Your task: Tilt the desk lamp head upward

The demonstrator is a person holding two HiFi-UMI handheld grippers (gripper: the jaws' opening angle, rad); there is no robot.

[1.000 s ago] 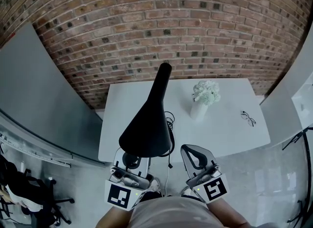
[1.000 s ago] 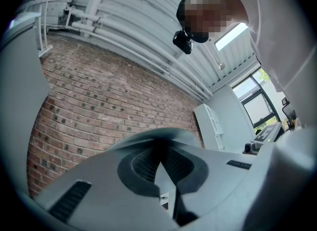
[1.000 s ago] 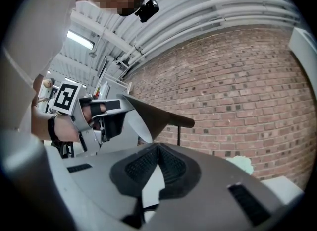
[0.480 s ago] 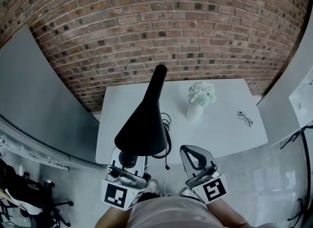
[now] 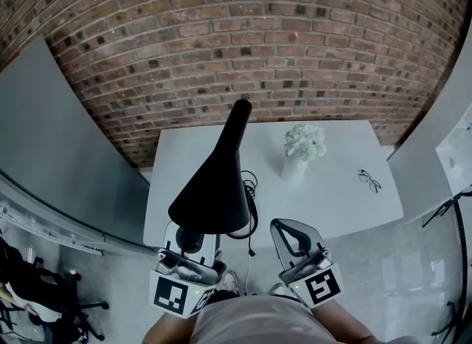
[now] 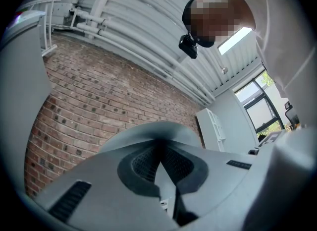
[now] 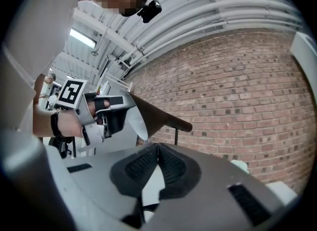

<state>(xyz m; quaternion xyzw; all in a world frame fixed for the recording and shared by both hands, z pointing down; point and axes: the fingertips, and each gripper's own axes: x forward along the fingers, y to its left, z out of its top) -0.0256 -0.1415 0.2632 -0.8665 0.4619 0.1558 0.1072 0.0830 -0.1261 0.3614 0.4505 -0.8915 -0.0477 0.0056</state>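
The desk lamp's black cone head (image 5: 212,187) hangs over the front of the white table (image 5: 346,202), with its neck (image 5: 240,117) running back toward the brick wall. My left gripper (image 5: 192,238) sits just under the front rim of the head, its tips partly hidden by it. In the left gripper view the left gripper (image 6: 159,148) is shut with nothing between its jaws. My right gripper (image 5: 285,226) is to the right of the lamp head, apart from it. In its own view the right gripper (image 7: 157,148) is shut and empty, with the lamp head (image 7: 158,113) and left gripper (image 7: 106,113) beyond.
A white vase of white flowers (image 5: 304,149) stands on the table right of the lamp. A pair of glasses (image 5: 370,180) lies near the table's right end. A black cable (image 5: 251,186) coils behind the lamp head. A grey wall panel (image 5: 59,143) stands left.
The head view has shifted slightly. The lamp head and both grippers keep about the same places relative to the table.
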